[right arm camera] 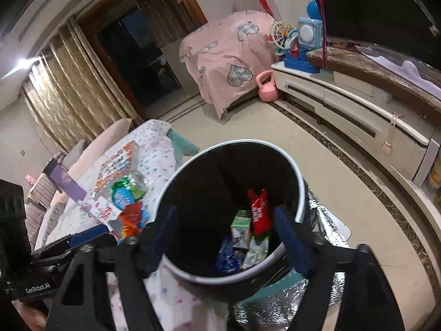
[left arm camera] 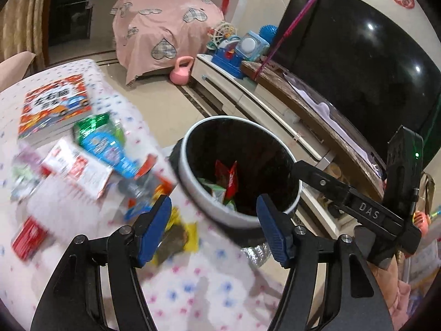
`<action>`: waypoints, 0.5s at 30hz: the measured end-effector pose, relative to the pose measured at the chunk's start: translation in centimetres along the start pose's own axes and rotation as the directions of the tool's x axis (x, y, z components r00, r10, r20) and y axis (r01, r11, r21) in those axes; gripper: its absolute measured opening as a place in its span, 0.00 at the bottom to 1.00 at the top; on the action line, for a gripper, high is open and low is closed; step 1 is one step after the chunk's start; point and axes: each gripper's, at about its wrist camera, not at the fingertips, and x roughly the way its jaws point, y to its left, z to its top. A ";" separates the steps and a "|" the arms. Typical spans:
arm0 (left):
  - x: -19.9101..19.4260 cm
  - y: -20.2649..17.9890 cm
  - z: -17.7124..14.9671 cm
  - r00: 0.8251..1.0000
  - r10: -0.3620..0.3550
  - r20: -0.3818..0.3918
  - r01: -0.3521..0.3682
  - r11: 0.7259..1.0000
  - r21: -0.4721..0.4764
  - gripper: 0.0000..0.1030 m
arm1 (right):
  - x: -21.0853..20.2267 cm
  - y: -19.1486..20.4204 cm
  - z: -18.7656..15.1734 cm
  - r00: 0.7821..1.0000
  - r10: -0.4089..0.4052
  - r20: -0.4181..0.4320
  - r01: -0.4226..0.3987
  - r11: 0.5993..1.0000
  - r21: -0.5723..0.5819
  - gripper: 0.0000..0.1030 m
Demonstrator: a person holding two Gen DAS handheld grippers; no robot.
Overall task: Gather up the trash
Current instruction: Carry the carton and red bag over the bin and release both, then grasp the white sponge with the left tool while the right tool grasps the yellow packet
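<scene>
Wrappers (right arm camera: 257,215) inside bin (right arm camera: 190,271)

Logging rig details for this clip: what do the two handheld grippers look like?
Both are black linkage frames with silver pivot bolts and two blue ribbed pads each. The left gripper shows its pads clearly. The right gripper, seen from the left camera, bears white "DAS" lettering and a black block with a green light. From the right camera, the left one's body reads "GenRobot.AI". No cables or sleeves are visible.

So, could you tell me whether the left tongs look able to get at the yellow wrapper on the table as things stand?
Probably yes: the left tongs stand open and empty, the yellow wrapper lies uncovered just beyond them, and the bin stands off to one side.
</scene>
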 end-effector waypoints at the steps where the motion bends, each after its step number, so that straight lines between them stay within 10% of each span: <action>1: -0.6 0.4 -0.5 1.000 0.007 0.005 -0.007 1.000 -0.008 0.64 | -0.4 0.4 -0.4 1.000 -0.001 0.009 0.001 1.000 -0.003 0.79; 15: -6.3 6.1 -6.0 0.998 0.062 0.032 -0.058 0.990 -0.130 0.64 | -2.3 6.6 -7.1 0.998 0.069 -0.002 -0.069 0.997 -0.032 0.85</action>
